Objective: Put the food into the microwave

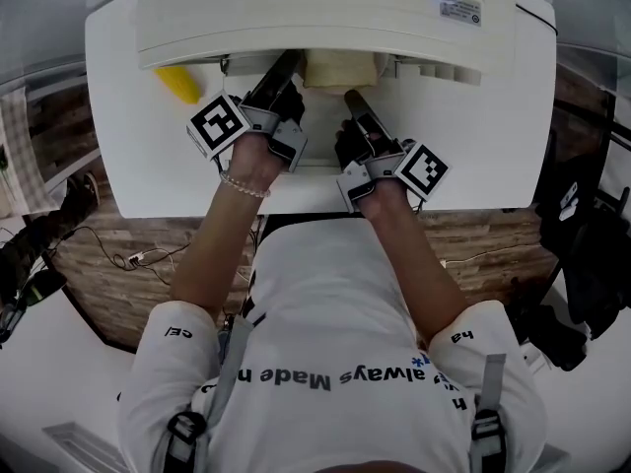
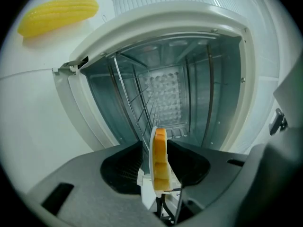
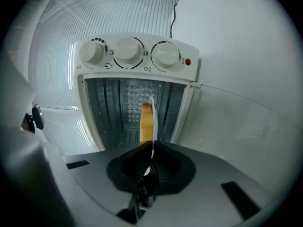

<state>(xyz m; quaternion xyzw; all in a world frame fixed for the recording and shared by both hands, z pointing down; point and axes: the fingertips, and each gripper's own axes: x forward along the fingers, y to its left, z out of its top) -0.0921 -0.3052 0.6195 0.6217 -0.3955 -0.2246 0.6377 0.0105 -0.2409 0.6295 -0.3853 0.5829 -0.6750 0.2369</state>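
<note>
White three-knob microwave point(image 3: 132, 51) stands with its cavity open. Right gripper point(image 3: 151, 145) is clamped on the rim of the thin white plate point(image 3: 152, 103). Left gripper point(image 2: 156, 144) has its jaws apart, with the plate's other rim between them, not pinched. The orange-yellow bread slice point(image 2: 161, 160) sits on the plate at the microwave's mouth. A yellow corn cob point(image 2: 57, 15) lies left of the microwave.

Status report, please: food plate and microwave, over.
Left hand-held gripper open around plate rim; right hand-held gripper shut on it. Food at microwave mouth. Nothing seen blocking.
</note>
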